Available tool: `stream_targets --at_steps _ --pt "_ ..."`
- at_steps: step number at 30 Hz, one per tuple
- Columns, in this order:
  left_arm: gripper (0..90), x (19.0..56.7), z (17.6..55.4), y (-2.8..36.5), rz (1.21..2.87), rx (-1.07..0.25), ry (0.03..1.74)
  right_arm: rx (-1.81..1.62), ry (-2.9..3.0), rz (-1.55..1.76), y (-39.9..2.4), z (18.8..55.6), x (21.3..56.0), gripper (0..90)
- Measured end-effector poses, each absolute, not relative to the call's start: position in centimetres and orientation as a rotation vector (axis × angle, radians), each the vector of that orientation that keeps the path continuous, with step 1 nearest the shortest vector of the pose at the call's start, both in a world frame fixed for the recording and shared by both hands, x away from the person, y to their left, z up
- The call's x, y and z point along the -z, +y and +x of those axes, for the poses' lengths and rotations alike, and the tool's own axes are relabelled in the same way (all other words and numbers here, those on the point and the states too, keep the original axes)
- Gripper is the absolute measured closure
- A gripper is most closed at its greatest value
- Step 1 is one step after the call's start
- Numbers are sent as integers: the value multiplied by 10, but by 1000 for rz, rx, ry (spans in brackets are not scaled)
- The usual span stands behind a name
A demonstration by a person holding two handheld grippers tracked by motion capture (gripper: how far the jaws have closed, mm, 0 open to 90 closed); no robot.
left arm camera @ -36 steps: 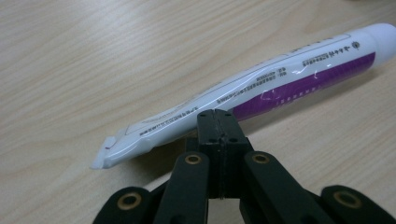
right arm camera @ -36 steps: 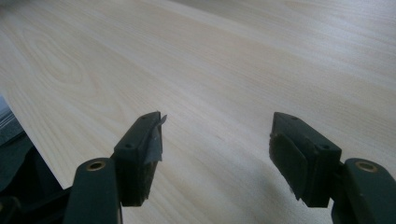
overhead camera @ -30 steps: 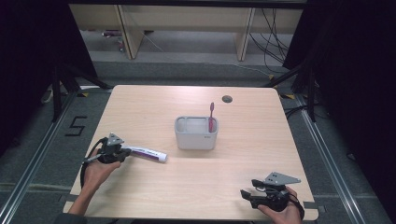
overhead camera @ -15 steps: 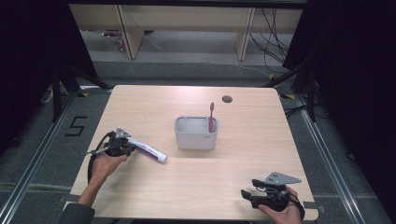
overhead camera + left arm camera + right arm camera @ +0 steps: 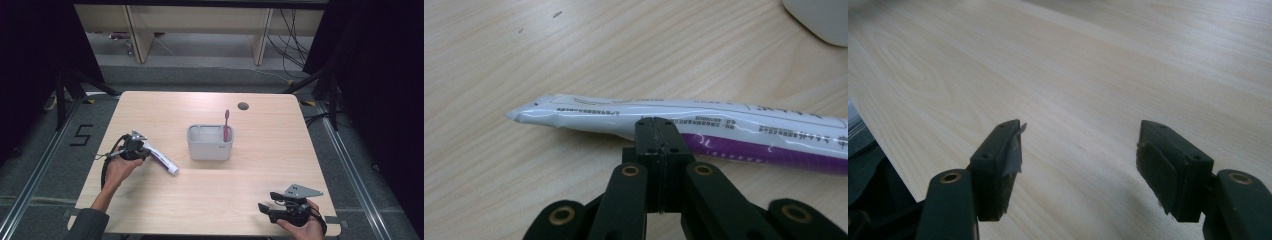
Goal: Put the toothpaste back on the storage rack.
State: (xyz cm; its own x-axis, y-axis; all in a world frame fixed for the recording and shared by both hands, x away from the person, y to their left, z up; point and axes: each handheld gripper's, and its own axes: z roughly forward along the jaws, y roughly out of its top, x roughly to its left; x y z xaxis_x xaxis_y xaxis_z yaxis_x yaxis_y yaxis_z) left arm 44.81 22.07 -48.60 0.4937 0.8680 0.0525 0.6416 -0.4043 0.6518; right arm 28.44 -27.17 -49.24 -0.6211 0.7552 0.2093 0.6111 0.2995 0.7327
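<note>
The tube (image 5: 161,158) is being held by the left gripper (image 5: 134,148) near its crimped end, over the left part of the table (image 5: 210,200). In the left gripper view the jaws are being seen clenched together on the tube's (image 5: 684,125) lower edge, with the crimped tail pointing left and the purple part running off to the right. From the high view the capped end is being pointed toward the holder (image 5: 210,142), which is standing near, in the middle of the table; whether the cap is touching the wood cannot be told.

A brush (image 5: 226,125) is already being kept upright in the right compartment of the holder, so that part is judged as done. The left compartment is looking free. What is judged as left: the tube is to be carried to the holder, turned upright and set inside.

The right gripper (image 5: 272,210) is being rested at the near right edge, well apart from the holder, its jaws released wide with nothing between them.
</note>
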Motion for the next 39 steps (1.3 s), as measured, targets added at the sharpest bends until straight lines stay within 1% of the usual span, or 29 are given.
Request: stream_targets --at_steps 3,17,25,28,29,33,35,37,39 --pt "896 483 453 217 2215 -520 1229 -1215 2370 1221 -273 286 493 354" --pt "895 483 467 198 2213 -507 1231 -1217 2373 1213 -275 286 491 354" --pt "893 482 472 186 2242 -504 1211 -1228 2378 1216 -275 287 491 355" --pt "882 484 471 185 2226 -505 1216 -1227 2379 1215 -275 287 491 355" --pt "870 483 472 185 2238 -491 1226 -1228 2379 1214 -275 287 491 355" --pt "782 480 470 187 2177 -467 1273 -1222 2373 1213 -275 286 491 355" --pt "693 477 469 187 2158 -430 1306 -1228 2380 1214 -275 287 492 355" --pt "605 476 469 186 2119 -440 1341 -1221 2372 1212 -275 287 491 355" --pt "525 476 469 185 2101 -406 1380 -1228 2376 1216 -275 286 491 355"
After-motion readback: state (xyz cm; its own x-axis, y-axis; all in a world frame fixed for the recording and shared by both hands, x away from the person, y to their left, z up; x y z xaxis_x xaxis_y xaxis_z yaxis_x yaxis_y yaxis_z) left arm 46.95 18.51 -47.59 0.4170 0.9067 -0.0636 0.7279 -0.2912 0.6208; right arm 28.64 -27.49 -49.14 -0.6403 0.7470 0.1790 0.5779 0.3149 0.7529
